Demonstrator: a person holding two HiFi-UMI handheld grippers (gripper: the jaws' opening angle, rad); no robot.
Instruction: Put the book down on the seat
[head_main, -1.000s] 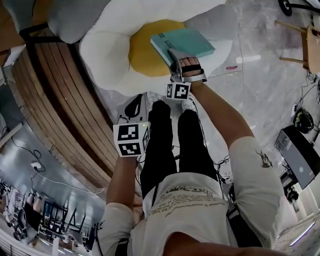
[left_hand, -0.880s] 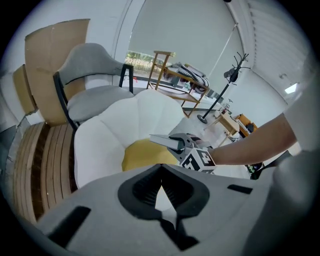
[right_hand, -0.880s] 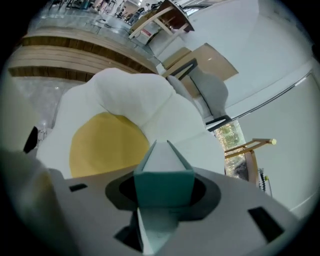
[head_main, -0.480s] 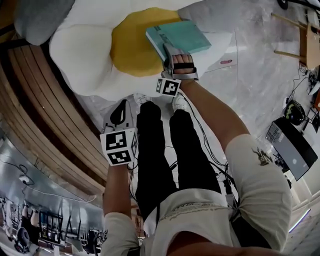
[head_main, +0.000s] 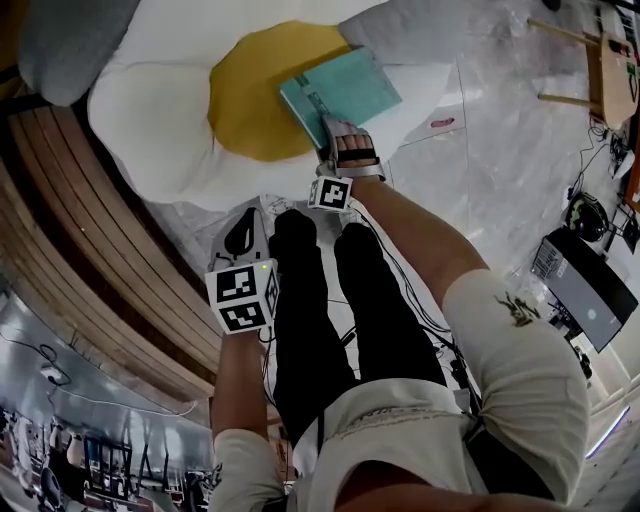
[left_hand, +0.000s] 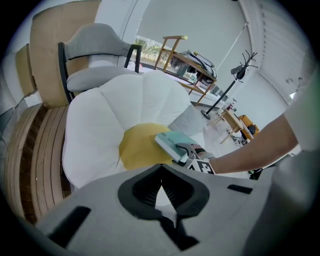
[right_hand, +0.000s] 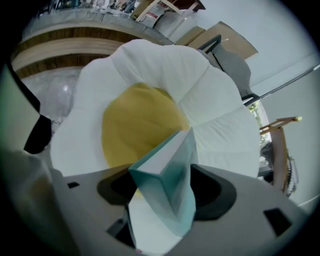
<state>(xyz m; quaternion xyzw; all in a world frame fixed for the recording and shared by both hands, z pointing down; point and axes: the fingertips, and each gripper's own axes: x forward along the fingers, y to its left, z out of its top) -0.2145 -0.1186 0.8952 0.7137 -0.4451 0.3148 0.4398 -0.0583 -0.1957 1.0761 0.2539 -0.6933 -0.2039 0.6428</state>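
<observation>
**Book at the Flower Seat**

The right arm reaches far forward. The right gripper is opening, with the teal book tilted between its jaws. Under it is the white flower seat. The left gripper is held back, pinched together and empty. Past the seat stands a grey chair.

Wearing a cream short-sleeved tee, dark print showing on its sleeve and chest; black trousers; dark strap running across the waist.

Seat: white petal-shaped cushion with yellow centre, set on pale marbled floor. Teal book is seen over the centre's right edge; contact not confirmed.
</observation>
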